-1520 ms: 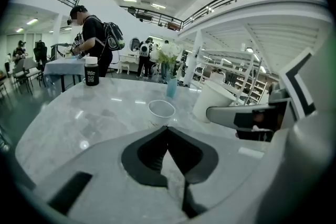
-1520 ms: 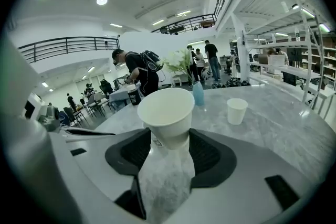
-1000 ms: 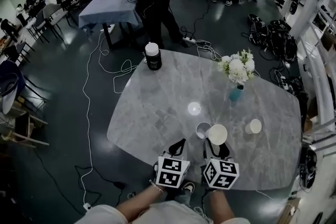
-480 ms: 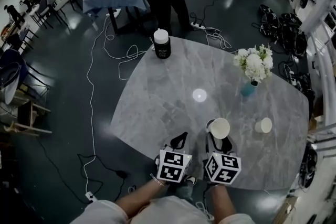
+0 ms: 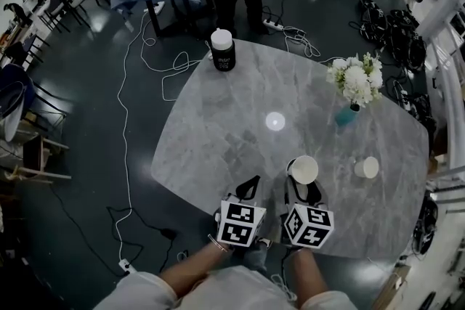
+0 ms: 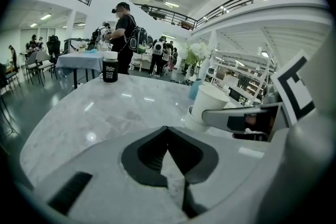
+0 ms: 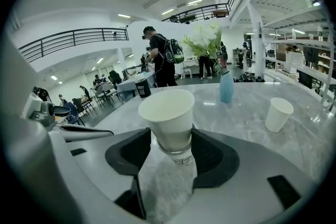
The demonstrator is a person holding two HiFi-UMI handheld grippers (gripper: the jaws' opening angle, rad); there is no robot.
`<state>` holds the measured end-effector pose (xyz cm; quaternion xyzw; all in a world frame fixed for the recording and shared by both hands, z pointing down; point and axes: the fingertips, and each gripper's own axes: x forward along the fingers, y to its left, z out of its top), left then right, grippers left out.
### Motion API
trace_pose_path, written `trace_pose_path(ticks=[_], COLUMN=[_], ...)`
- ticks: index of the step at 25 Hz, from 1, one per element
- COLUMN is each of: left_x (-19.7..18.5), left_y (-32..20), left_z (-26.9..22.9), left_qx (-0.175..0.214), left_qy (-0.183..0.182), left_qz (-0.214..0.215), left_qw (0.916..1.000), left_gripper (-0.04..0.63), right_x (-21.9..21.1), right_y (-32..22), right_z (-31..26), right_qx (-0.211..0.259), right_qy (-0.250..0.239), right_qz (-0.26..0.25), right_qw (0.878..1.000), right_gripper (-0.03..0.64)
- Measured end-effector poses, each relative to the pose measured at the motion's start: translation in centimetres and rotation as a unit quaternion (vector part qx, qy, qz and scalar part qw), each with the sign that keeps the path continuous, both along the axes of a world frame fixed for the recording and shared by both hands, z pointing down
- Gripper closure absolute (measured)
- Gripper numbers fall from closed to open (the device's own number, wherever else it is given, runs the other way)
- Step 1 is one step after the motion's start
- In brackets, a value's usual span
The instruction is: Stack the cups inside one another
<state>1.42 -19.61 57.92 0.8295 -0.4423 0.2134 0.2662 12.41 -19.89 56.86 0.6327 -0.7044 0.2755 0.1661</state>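
A white paper cup [image 5: 304, 169] [image 7: 168, 115] is held upright in my right gripper [image 5: 304, 189] [image 7: 170, 139], which is shut on its lower part. It sits over a second cup [image 5: 290, 165] [image 6: 193, 119] on the grey marble table [image 5: 218, 134], of which only the rim shows; the held cup [image 6: 211, 105] seems lowered into it. A third white cup [image 5: 366, 168] [image 7: 278, 113] stands alone to the right. My left gripper [image 5: 247, 190] [image 6: 167, 128] hovers just left of the pair, shut and empty.
A black jar with a white lid [image 5: 222, 49] [image 6: 110, 66] stands at the table's far edge. A teal vase of white flowers [image 5: 354, 87] [image 7: 226, 86] is at the far right. Cables [image 5: 131, 83] and people lie beyond the table.
My right gripper has carried its cup left, from beside the standing cup to directly over it. The left gripper has kept its place beside it.
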Motion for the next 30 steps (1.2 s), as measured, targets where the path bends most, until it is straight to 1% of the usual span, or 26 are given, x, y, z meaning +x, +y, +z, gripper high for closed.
trace_pose_path(ticks=[8,16,22,26,30], left_x=[0.3,0.9,1.6,2.2,2.7], left_y=[0.3,0.8,1.1,1.6,2.3], left_z=[0.0,-0.5,-2.2,-3.7,-4.4], left_qx=[-0.002,0.001,0.026,0.037,0.05], left_qy=[0.0,0.003,0.014,0.032,0.025], left_qz=[-0.001,0.001,0.003,0.005,0.014], left_qw=[1.0,1.0,0.9996,0.9988,0.9983], left_gripper=[0.601,0.601,0.601,0.601,0.601], right_x=[0.3,1.0,2.0,2.5,3.3], right_y=[0.5,1.2,1.8,2.7,3.5], right_z=[0.1,-1.2,-2.8,-4.2,-5.3], right_qx=[-0.004,0.013,0.033,0.049,0.061], right_qy=[-0.003,-0.003,0.002,0.0,0.005], right_qz=[0.003,0.011,0.023,0.031,0.04], right_qw=[1.0,1.0,0.999,0.998,0.997], right_gripper=[0.408,0.408,0.41,0.413,0.44])
